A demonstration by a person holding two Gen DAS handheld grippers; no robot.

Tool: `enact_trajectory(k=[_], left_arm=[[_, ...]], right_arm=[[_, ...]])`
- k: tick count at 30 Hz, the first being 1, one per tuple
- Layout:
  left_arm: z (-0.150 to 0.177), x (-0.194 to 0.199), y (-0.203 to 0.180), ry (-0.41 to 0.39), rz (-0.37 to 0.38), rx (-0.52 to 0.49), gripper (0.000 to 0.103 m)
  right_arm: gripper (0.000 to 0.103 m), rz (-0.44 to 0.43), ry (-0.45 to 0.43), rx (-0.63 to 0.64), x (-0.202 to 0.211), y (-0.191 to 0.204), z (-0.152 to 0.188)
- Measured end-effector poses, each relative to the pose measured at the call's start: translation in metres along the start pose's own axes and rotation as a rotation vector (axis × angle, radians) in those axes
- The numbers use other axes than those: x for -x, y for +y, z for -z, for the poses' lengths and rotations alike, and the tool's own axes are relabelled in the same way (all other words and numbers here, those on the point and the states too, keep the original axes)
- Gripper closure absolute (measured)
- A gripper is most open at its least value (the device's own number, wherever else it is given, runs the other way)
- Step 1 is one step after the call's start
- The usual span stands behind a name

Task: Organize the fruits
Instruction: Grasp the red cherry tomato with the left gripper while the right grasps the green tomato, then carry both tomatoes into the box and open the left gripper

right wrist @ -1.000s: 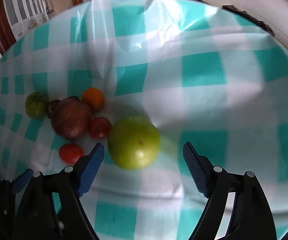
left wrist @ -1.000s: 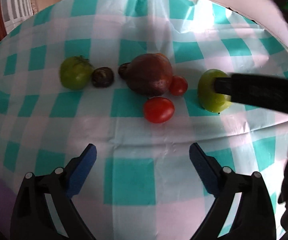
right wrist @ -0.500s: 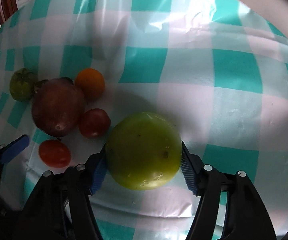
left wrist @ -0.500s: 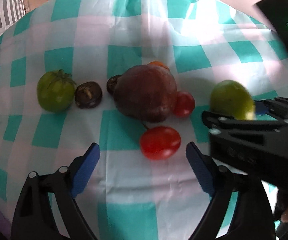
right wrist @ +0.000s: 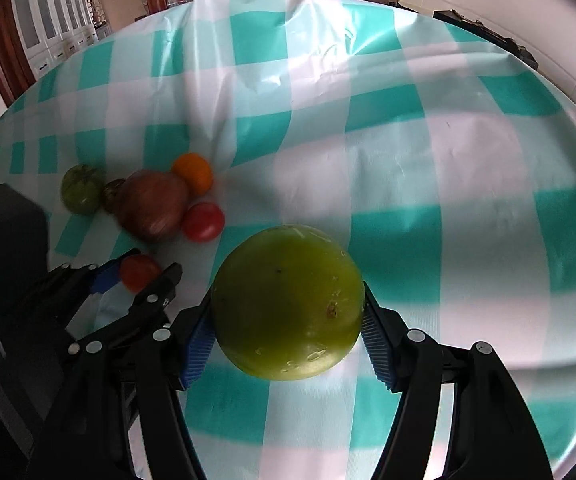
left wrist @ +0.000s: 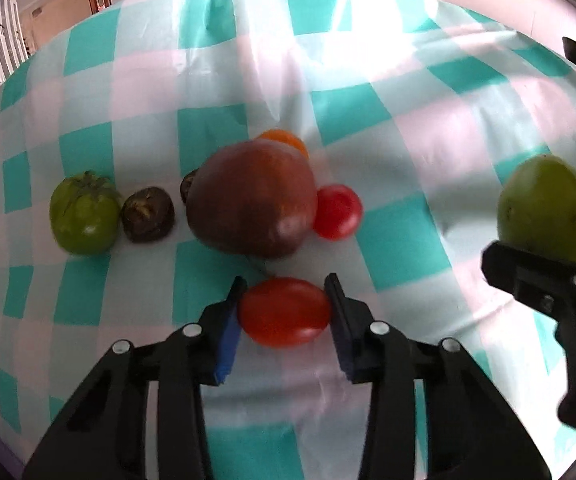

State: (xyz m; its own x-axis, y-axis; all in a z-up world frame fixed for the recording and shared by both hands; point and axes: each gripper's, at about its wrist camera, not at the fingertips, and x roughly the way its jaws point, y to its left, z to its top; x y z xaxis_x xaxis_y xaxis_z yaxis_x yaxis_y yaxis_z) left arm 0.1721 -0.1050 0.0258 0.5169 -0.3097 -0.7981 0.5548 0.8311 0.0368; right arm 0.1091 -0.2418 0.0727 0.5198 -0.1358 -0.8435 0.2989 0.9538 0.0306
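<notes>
1. Left wrist view: the left tool is clamped on the red tomato, which sits low on the counter just in front of the big dark tomato.
   - The red tomato looks light, smooth and soft-skinned. The pads sit on its 2 ends, so I judge a gentle squeeze is enough.
   - Room is tight behind it, where a small red tomato, 2 small dark fruits and a green tomato crowd in a row. Straight up looks free.

2. Right wrist view: the right tool holds the large green tomato across its widest part.
   - It looks heavier, firm and glossy, so it could slip.
   - The cloth to the right lies open, but the counter edge curves near.
</notes>
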Motion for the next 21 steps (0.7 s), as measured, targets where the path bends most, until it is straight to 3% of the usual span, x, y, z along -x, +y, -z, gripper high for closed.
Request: enact_trajectory(k=[12, 16, 21], left_arm=[[0.063, 0.084, 0.003, 0.074, 0.025, 0.000, 0.064], [0.095, 0.115, -0.012, 0.106, 0.022, 0.033, 0.064], [0.106, 0.146, -0.030, 0.087, 0.015, 0.021, 0.064]], right_arm=[[0.039, -0.082, 0.088, 0.013, 0.055, -0.006, 0.097], [0.039, -0.103, 0.106, 0.039, 0.074, -0.014, 0.120], [0.039, -0.121, 0.105, 0.087, 0.103, -0.023, 0.149]])
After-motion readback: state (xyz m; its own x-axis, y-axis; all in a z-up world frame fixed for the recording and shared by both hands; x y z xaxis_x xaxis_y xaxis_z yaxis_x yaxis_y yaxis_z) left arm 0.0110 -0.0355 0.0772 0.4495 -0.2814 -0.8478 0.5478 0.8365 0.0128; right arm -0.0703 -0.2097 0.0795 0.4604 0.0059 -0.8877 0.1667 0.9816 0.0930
